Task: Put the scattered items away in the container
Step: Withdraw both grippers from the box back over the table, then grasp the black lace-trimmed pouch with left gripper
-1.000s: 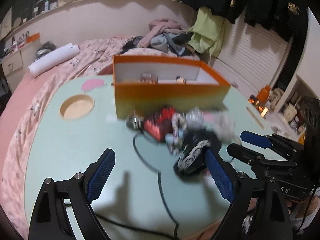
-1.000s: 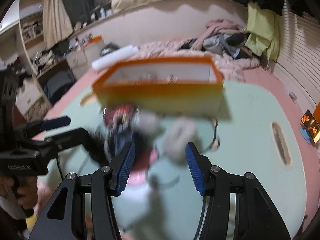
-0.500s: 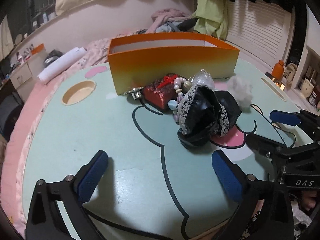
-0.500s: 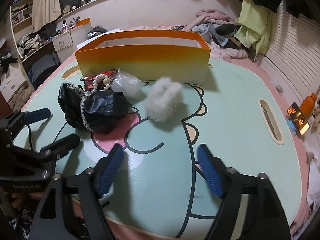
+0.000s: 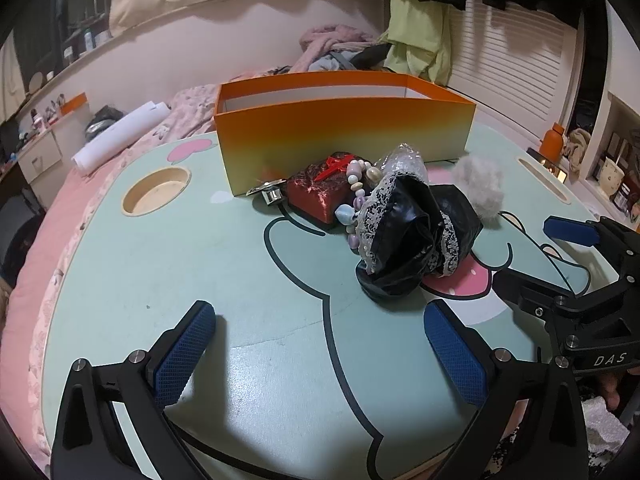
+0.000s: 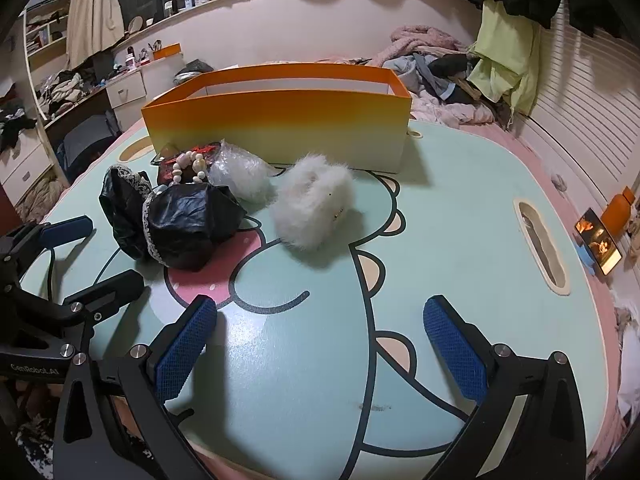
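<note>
Orange box (image 5: 344,136) stands near the surface's far edge; black bag (image 5: 412,248), beads (image 5: 356,196), red pouch (image 5: 320,192), fluff (image 6: 312,204) remain outside. Left tool (image 5: 320,344) released; right tool (image 6: 320,344) opening, empty.

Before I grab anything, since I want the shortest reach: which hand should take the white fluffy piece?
The right. The right gripper, jaws opening and empty, faces the white fluffy piece almost head-on. From the left gripper, the black lace-trimmed bundle blocks the way.

Orange-to-cream box (image 5: 344,136), black lace-trimmed cloth (image 5: 408,248), white fluffy pouch (image 6: 312,204)
</note>
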